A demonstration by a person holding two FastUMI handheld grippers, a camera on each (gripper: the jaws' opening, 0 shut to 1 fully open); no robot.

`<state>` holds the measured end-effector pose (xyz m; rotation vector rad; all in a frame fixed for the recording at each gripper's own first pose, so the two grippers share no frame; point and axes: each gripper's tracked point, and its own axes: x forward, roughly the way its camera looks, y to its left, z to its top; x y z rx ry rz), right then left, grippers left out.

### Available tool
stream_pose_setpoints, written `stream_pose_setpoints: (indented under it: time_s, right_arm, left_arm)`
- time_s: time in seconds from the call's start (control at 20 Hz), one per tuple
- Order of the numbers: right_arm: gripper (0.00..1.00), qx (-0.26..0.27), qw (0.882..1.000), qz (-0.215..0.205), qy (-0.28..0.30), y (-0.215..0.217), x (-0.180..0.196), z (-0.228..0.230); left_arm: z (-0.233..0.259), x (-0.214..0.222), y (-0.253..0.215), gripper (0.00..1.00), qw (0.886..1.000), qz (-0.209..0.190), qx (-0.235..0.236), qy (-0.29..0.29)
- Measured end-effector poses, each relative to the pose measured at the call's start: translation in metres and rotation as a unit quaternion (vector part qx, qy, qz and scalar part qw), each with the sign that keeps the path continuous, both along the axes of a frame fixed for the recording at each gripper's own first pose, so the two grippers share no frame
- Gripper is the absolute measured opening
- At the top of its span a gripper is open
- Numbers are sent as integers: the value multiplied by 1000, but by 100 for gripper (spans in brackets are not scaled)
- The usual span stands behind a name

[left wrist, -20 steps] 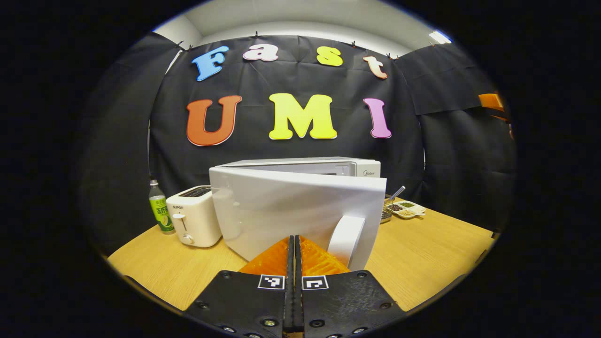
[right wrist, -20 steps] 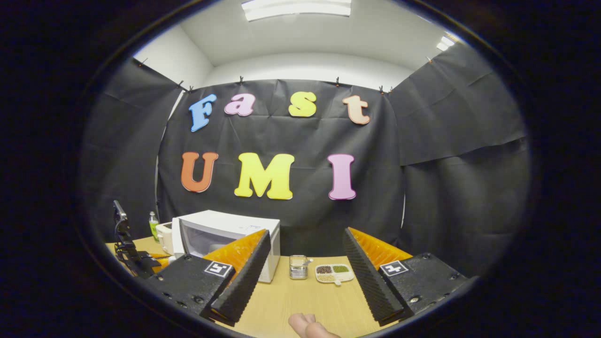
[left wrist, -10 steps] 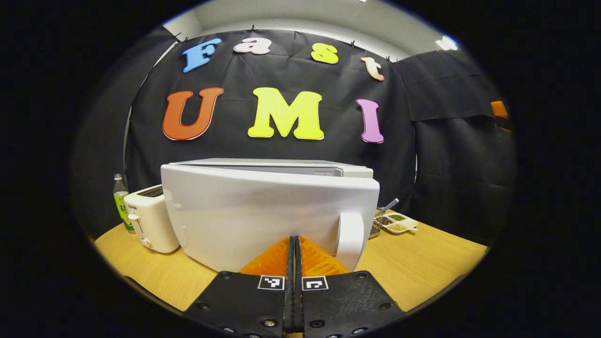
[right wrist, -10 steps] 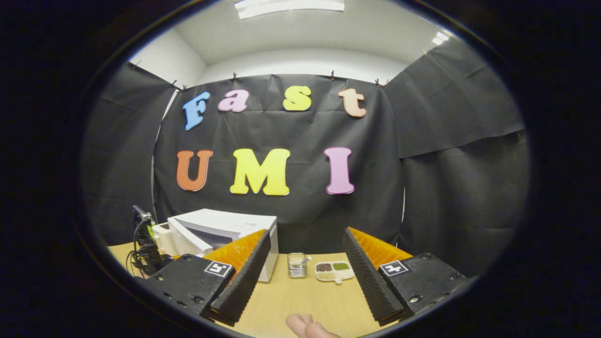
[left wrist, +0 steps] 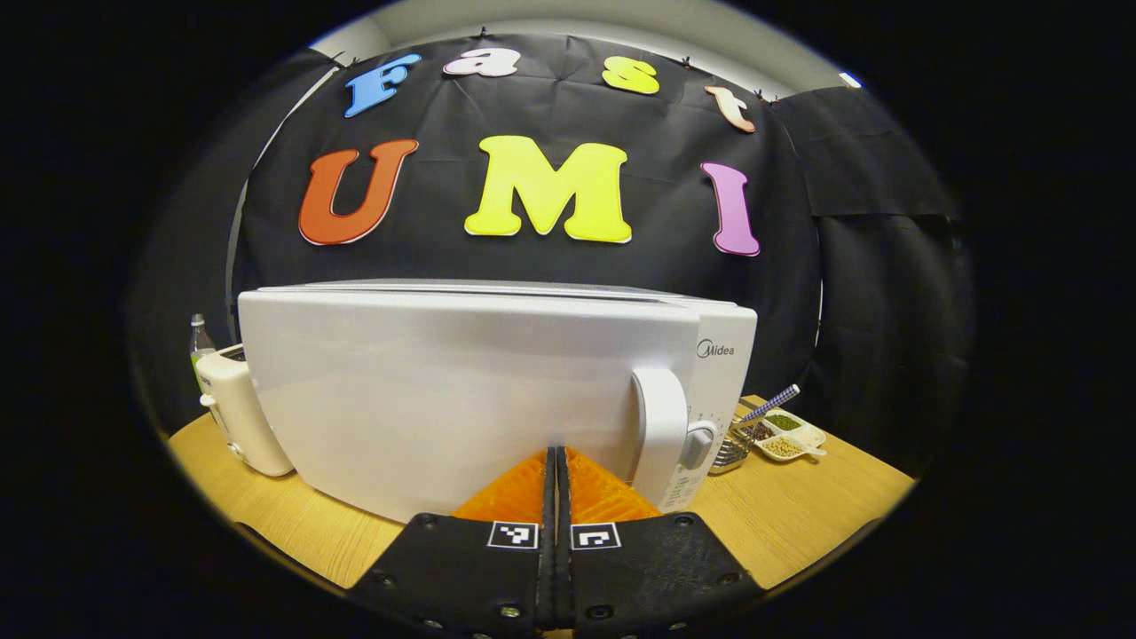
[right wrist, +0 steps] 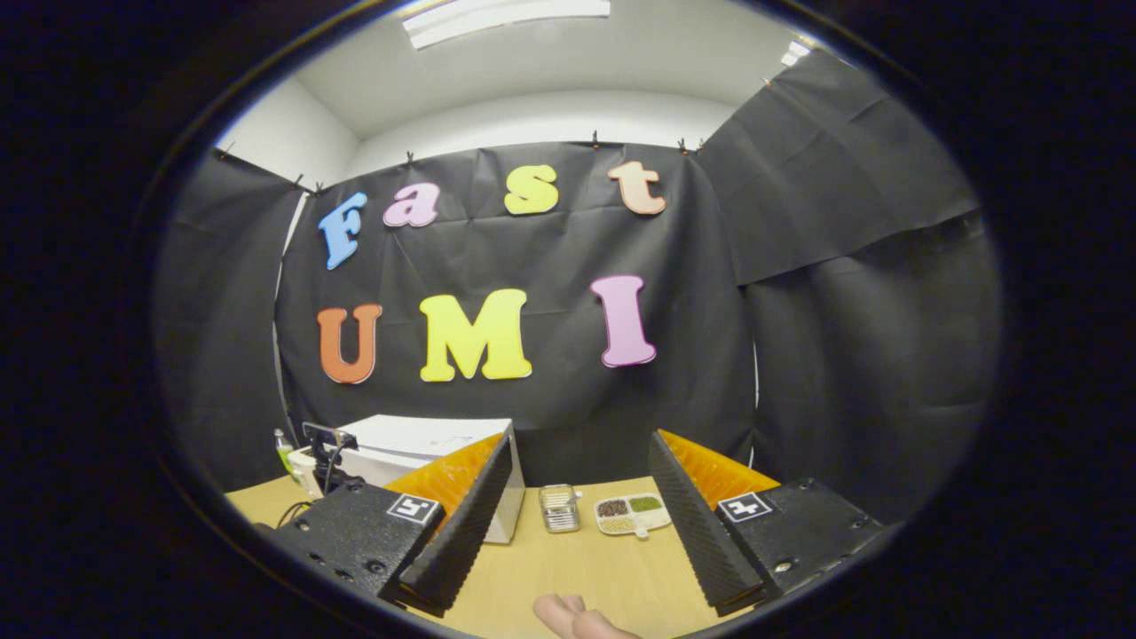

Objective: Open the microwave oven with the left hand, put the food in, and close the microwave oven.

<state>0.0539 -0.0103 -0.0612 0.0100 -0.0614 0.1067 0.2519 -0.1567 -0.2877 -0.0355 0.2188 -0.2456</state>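
Microwave oven (left wrist: 479,390) sits broadside on the tabletop (left wrist: 799,497), door facing near, handle (left wrist: 658,439) at right. Left gripper (left wrist: 556,470) pressed together against the door; right gripper (right wrist: 572,497) spread wide, empty.

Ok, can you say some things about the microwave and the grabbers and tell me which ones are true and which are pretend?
1. The microwave oven has its door wide open. False: in the left gripper view the door lies almost flat against its front.
2. The left gripper has its fingers together, right in front of the door. True.
3. The right gripper is squeezing a plate of food. False: its fingers are spread apart with nothing between them.
4. A white toaster stands beside the microwave oven. True.
5. A divided snack dish sits on the wooden table. True.
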Motion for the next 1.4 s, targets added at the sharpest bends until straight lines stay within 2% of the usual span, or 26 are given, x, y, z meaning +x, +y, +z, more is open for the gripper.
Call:
stream_pose_setpoints:
  time_s: [0.05,0.1,0.15,0.2,0.25,0.35,0.55,0.6,0.75,1.1,1.15,1.2,1.25,1.4]
  right_arm:
    - [91,-4,1000,-2,0,-1,-1,-1]
    - [92,-9,1000,-2,0,-2,-5,-1]
    - [91,-12,1000,1,4,-1,-9,-1]
    - [92,-13,1000,7,4,1,-14,-1]
    - [99,-14,1000,10,1,3,-18,3]
    - [99,-17,1000,4,-5,-3,-26,8]
    - [99,-15,1000,0,-2,-1,-43,10]
    - [92,-13,1000,6,1,3,-48,9]
    - [92,-11,1000,5,7,1,-59,9]
    - [91,5,1000,-17,26,-3,-78,-1]
    - [92,9,1000,-14,27,-1,-82,-1]
    - [99,15,999,-9,28,0,-86,-2]
    - [92,22,999,0,29,4,-90,-2]
    - [91,38,999,16,34,9,-103,-5]
  left_arm:
    - [-5,6,-1,11,1000,5,1,11]
    - [-4,7,-2,0,1000,6,2,9]
    - [0,15,-2,0,1000,1,4,-1]
    - [-5,16,-2,0,1000,1,-6,13]
    - [-1,15,-2,0,1000,2,-27,6]
    - [-3,15,-4,0,999,-1,-39,21]
    - [-10,12,1,0,999,-3,-17,38]
    - [-16,8,4,0,998,-3,-17,52]
    - [-5,-13,11,0,998,-8,-27,54]
    - [69,-80,44,0,1000,4,-21,5]
    - [81,-91,51,0,1000,8,-18,-4]
    - [92,-102,56,0,1000,11,-14,-13]
    - [102,-114,61,0,1000,12,-11,-19]
    - [127,-155,78,0,999,28,-7,-25]
